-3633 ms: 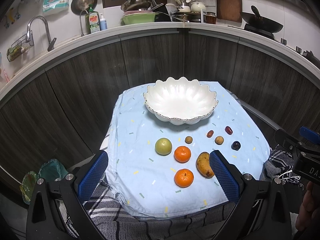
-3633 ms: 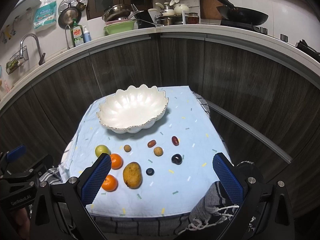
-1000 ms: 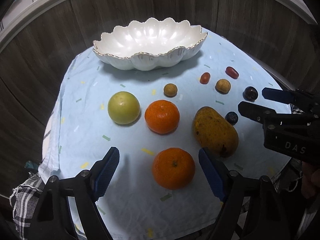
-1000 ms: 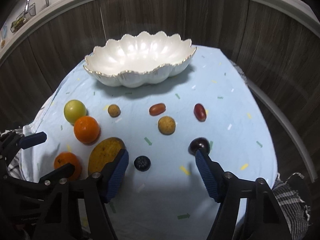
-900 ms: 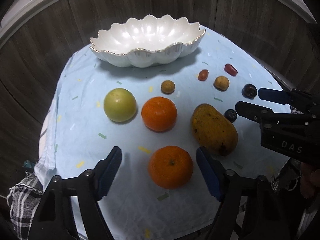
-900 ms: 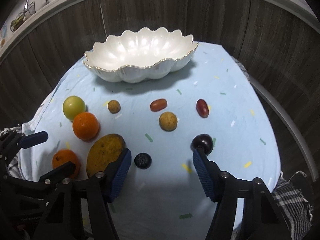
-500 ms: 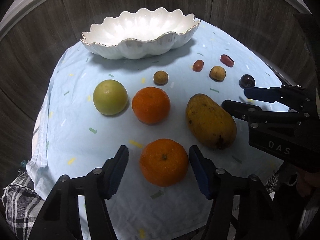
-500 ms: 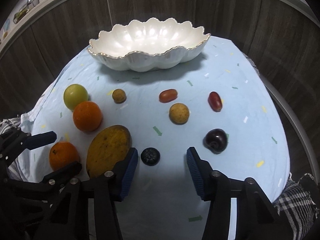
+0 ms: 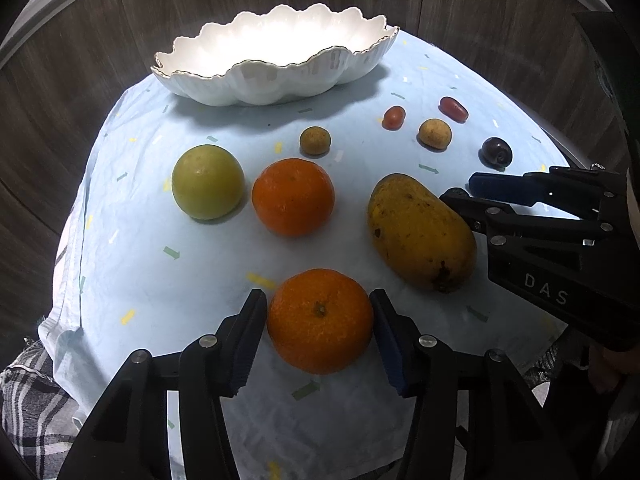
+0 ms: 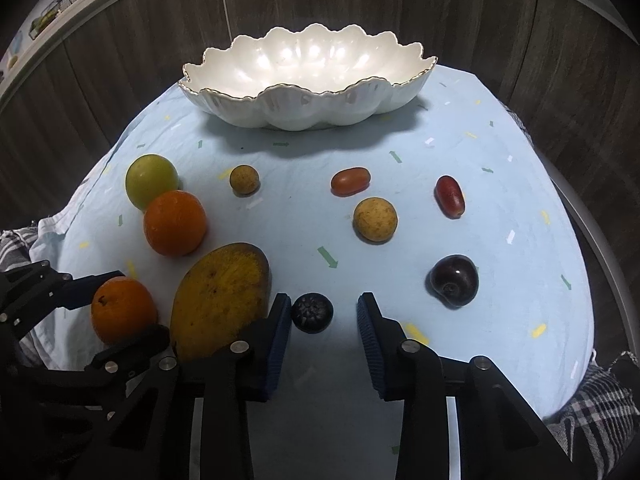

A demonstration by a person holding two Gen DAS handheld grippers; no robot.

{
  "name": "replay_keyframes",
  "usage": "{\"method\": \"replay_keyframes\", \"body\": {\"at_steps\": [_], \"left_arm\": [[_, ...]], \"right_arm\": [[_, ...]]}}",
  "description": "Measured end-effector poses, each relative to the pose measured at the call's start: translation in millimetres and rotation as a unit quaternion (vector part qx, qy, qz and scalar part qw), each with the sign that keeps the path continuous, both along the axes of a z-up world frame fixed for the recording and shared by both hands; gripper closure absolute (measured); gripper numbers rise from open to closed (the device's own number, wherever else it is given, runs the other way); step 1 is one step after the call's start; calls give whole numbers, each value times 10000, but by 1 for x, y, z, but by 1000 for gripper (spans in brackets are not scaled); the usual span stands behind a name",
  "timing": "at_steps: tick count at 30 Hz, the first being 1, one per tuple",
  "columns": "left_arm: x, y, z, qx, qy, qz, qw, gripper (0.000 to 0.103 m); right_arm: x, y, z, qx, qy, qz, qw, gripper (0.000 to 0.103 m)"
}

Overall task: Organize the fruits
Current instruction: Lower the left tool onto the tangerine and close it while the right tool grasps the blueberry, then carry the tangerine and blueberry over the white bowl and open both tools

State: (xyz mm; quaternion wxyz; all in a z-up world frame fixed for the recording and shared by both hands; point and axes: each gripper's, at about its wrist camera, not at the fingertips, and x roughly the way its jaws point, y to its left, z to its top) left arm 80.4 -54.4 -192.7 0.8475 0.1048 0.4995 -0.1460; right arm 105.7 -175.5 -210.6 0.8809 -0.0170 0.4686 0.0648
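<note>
A white scalloped bowl (image 9: pixel 276 46) stands empty at the back of a light blue cloth (image 9: pixel 160 280). My left gripper (image 9: pixel 319 322) is shut on the near orange (image 9: pixel 320 320), both pads against its sides, the orange resting on the cloth. My right gripper (image 10: pixel 323 318) is open around a small dark berry (image 10: pixel 312 313), with its left pad touching it and a gap on the right. A mango (image 10: pixel 220 300) lies just left of its left finger. The right gripper also shows in the left wrist view (image 9: pixel 460 196).
On the cloth lie a second orange (image 9: pixel 293 197), a green round fruit (image 9: pixel 207 181), two small brown fruits (image 10: pixel 375 219) (image 10: pixel 244 179), two red oblong fruits (image 10: pixel 350 181) (image 10: pixel 450 196) and a dark plum (image 10: pixel 454 281). Dark wood cabinet fronts curve behind the table.
Both grippers moved forward and down. The left jaws have closed onto the near orange. The right jaws have narrowed around the dark berry.
</note>
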Motion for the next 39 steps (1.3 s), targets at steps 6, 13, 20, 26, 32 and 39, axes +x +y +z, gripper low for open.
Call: {"method": "replay_keyframes", "body": {"at_steps": [6,13,20,26,32,39], "left_arm": [[1,1,-1,-33,-6,13,10000,50],[0,1,-1,-86,-9,2,10000,53],[1,4,2,-148,-16,56,9999,58],[-2,4,10,-164,-196,52,9997,58],[-3,5,21,-147,-379,74,9991,58],[-3,6,37,-95,-607,144,9980,58]], "right_arm": [[0,3,-2,51,33,100,9999,78],[0,4,-2,109,35,138,9998,83],[-1,2,1,183,-1,113,9998,84],[-4,2,6,193,-114,88,9997,84],[-7,0,15,188,-283,46,9994,84],[-11,-4,30,182,-486,-28,9987,84]]}}
